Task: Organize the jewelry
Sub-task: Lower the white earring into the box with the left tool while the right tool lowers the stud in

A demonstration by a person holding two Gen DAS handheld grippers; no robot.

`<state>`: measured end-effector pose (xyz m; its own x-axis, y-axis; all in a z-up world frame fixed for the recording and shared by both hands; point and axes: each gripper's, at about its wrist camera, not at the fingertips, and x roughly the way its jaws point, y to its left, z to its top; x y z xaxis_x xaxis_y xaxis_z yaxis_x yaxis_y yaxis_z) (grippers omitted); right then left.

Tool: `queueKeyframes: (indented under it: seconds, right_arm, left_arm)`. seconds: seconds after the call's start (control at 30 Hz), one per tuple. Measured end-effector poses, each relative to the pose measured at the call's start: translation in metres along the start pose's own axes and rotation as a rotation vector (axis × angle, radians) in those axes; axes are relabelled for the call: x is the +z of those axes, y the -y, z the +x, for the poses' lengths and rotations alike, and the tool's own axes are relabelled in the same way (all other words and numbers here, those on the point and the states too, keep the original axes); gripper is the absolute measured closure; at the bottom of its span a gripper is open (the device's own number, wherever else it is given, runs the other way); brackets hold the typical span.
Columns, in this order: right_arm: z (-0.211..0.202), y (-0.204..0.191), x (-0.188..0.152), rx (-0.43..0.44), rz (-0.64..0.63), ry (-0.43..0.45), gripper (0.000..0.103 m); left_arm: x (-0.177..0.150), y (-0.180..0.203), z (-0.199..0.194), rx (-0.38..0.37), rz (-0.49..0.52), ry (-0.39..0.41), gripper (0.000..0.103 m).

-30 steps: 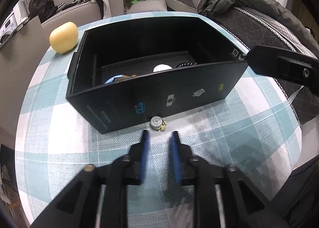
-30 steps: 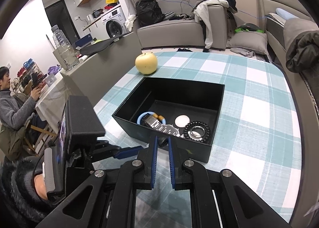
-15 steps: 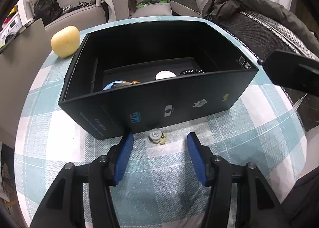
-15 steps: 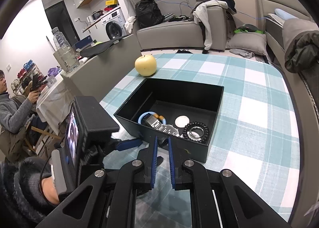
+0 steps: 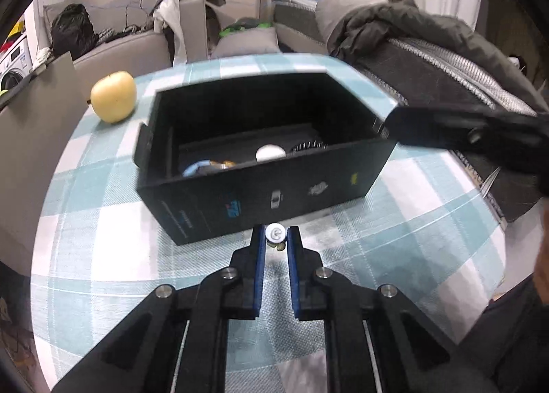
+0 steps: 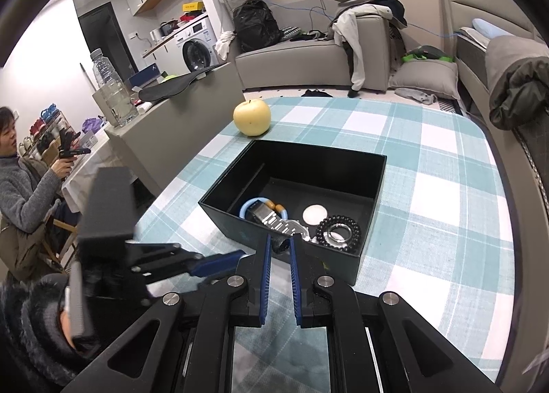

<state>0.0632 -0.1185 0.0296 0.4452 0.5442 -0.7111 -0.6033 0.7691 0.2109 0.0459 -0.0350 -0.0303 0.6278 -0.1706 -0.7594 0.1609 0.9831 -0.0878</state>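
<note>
home, living rm | grey sofa [image 6: 308, 56] w/ clothes | washing machine [image 6: 197, 48] | checked tablecloth [image 6: 446, 187]

Box front wall: the black box [image 5: 260, 166] stands just beyond the left gripper [image 5: 276, 238], its near wall closing the way straight ahead.
Box mouth: open from above; only the far half of the floor lies bare.
Box floor, near half: taken up by the blue bangle [image 6: 255, 205], watch [image 6: 278, 221], white disc [image 6: 314, 213] and bead bracelet [image 6: 338, 232].
Right gripper [image 6: 279, 249]: hangs over the box's near rim, its arm crossing the right corner in the left view.
Apple [image 6: 252, 117]: just beyond the box's far left corner.
Tablecloth [image 6: 446, 207]: open checked cloth right of the box and behind it.
</note>
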Motion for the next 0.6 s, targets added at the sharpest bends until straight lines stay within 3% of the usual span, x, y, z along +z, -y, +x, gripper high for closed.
queueKeyframes:
  seconds: [0.27, 0.6]
  right_arm:
    - [0.001, 0.001, 0.002, -0.004, 0.005, 0.012, 0.093]
    - [-0.004, 0.010, 0.009, 0.000, 0.056, 0.062, 0.093]
  left_arm:
    - [0.019, -0.007, -0.036, -0.044, -0.006, 0.129, 0.095]
    - [0.035, -0.023, -0.035, -0.044, -0.054, 0.185, 0.095]
